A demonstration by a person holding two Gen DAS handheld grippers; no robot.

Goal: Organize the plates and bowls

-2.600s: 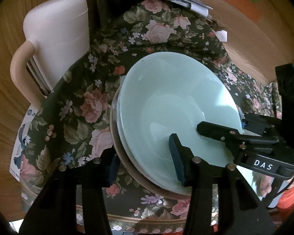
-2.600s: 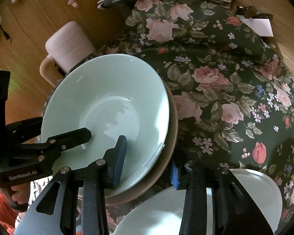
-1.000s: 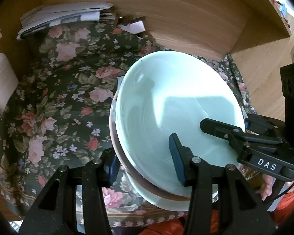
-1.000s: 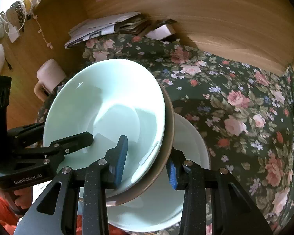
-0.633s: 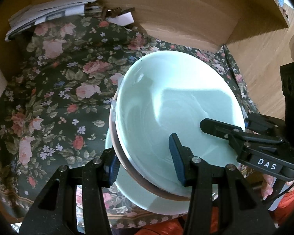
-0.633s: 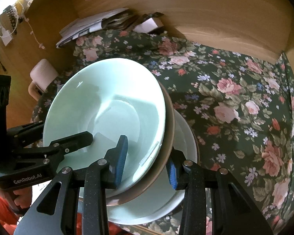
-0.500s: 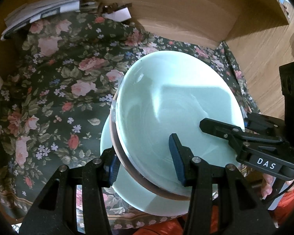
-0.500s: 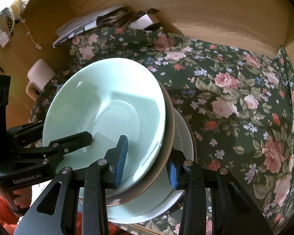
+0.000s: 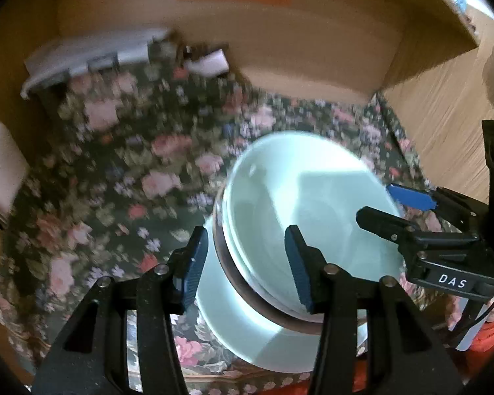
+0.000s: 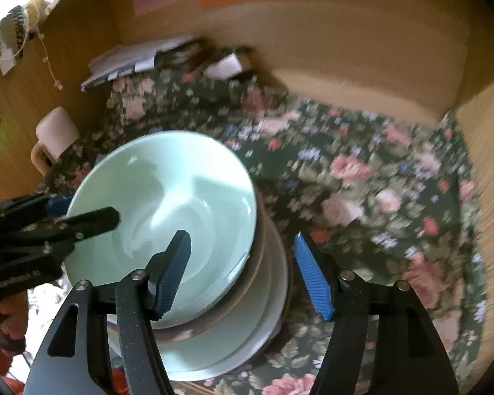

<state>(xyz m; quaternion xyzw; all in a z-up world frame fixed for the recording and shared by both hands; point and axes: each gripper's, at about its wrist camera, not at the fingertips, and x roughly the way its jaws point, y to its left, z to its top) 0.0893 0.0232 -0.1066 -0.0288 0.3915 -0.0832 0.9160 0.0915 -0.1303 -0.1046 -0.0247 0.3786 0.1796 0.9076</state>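
Straddling bowl (image 10: 168, 204) rim, jaws parted

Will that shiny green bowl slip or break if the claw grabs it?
The green bowl looks glazed and glossy, so it is probably slippery, and likely breaks if dropped. It sits nested in a brown-rimmed bowl on a pale plate, so a push might slide the whole stack.
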